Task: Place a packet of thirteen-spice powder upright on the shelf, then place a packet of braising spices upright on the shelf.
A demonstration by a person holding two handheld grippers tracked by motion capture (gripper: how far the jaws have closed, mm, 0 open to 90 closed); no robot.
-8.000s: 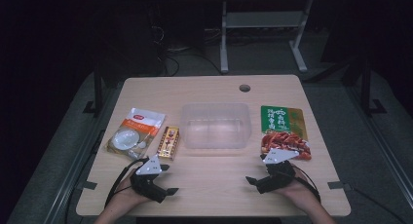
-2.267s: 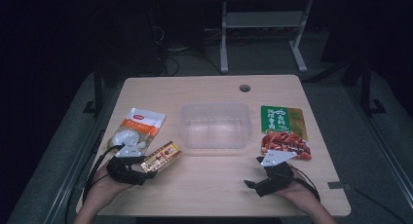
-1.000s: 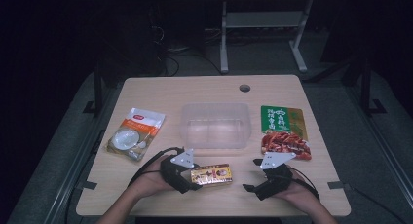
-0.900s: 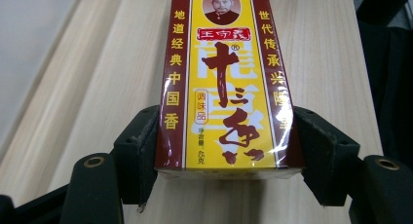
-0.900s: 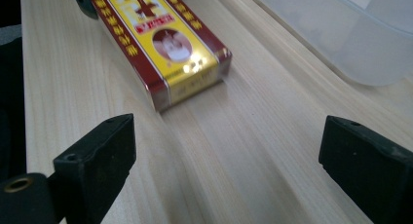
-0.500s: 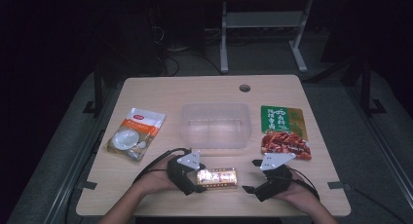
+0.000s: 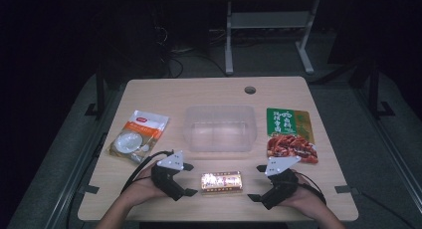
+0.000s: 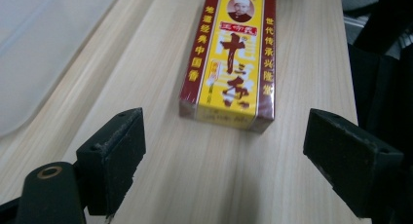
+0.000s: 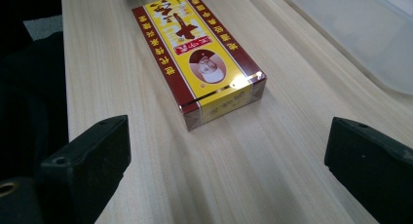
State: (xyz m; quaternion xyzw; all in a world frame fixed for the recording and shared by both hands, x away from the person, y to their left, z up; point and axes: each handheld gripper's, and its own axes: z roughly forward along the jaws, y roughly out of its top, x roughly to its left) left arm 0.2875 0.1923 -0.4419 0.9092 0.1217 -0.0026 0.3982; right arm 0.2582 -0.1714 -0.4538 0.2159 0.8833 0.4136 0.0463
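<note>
Both tongs stand spread and grip nothing: left gripper (image 7: pixel 188 179), whose jaws have just been opening, has let go of the yellow-and-red box (image 7: pixel 222 181), now flat on the table (image 7: pixel 209 92) between it and right gripper (image 7: pixel 255 183). Beyond lies a clear tub (image 7: pixel 220 128); nothing blocks the box.

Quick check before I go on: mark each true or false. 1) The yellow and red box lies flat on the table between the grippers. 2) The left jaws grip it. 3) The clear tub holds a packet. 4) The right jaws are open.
1) True: the yellow and red cardboard box lies flat between the left gripper and right gripper.
2) False: they stand open, just widened, clear of it.
3) False: the clear plastic tub looks empty.
4) True.
</note>
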